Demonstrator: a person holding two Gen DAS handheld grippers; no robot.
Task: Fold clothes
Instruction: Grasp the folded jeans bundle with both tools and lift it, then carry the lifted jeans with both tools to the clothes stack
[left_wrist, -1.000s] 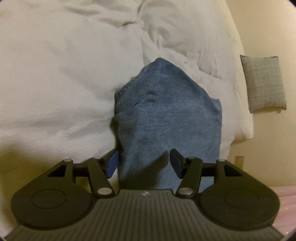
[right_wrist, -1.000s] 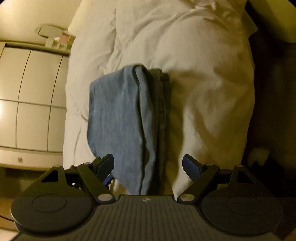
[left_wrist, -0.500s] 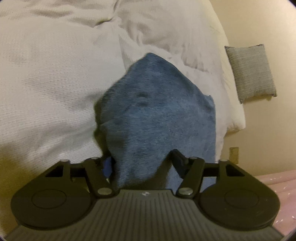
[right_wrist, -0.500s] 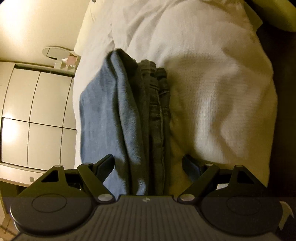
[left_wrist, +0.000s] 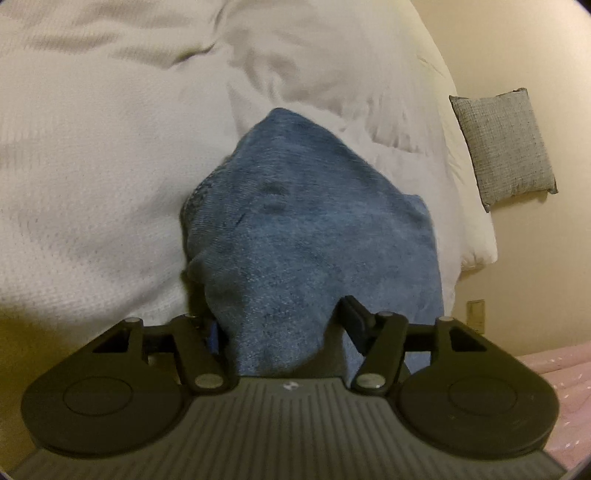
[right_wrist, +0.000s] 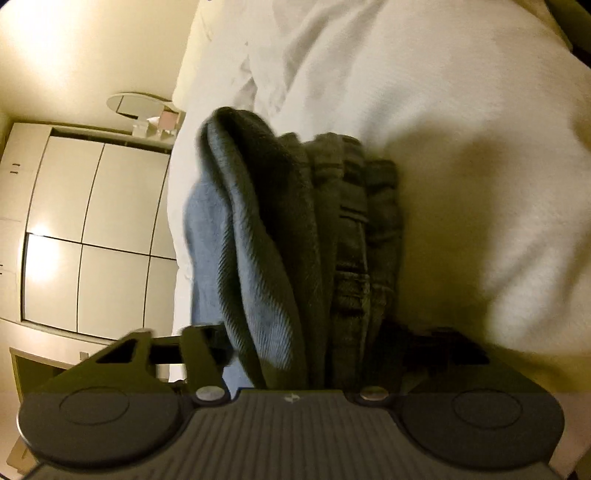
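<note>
Already the jeans (left_wrist: 314, 236) lie folded into a thick, narrow bundle on the bed (left_wrist: 92, 184), near its edge on the side of the grey cushion (left_wrist: 504, 142) that leans on the wall. From the right wrist view the layers show stacked side by side, waistband and belt loops among them (right_wrist: 351, 236), so most of the folding looks done. What is left, by my judgement, is one last fold or a move of the bundle to its resting place; the frames do not tell which.

The left gripper (left_wrist: 280, 319) sits low over the bundle's near end, pointing down along it toward the bed. Denim humps up between its jaws and covers the left pad; the right finger (left_wrist: 352, 314) stands clear of the cloth. Whether the pads truly pinch, I cannot tell.

The right gripper (right_wrist: 314, 354) meets the bundle from the other end, angled gently down. Its jaws have just been closing, with the stacked layers between them. Its left finger (right_wrist: 199, 350) touches the blue fold; its right finger is lost in shadow and blur, so a firm clamp cannot be confirmed.
</note>
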